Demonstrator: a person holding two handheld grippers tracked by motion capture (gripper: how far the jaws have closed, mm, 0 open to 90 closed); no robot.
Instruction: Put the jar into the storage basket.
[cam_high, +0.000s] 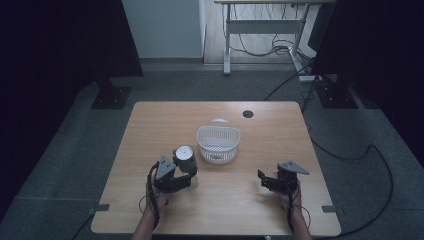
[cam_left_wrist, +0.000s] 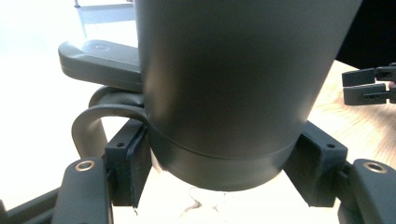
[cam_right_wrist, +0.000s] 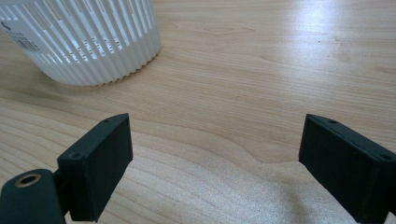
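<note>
A dark grey mug (cam_high: 185, 159) with a pale top stands on the wooden table (cam_high: 235, 205), just left of a white slatted basket (cam_high: 218, 148). My left gripper (cam_high: 186, 176) is shut on the mug. In the left gripper view the two pads (cam_left_wrist: 128, 163) press on both sides of the mug's (cam_left_wrist: 233, 79) lower body, and its curved handle (cam_left_wrist: 88, 126) sticks out to the left. My right gripper (cam_high: 263, 181) rests low over the table at the right, open, with bare wood between its jaws (cam_right_wrist: 217, 154). The basket (cam_right_wrist: 88, 42) stands ahead of it to the left.
A small round hole (cam_high: 248, 113) lies in the table's far side. Two dark stands (cam_high: 111, 95) (cam_high: 336, 92) flank the table on the floor, with cables (cam_high: 370, 150) trailing at the right. A desk frame (cam_high: 265, 25) stands at the back. The right gripper's jaws (cam_left_wrist: 369, 86) show at the left gripper view's right edge.
</note>
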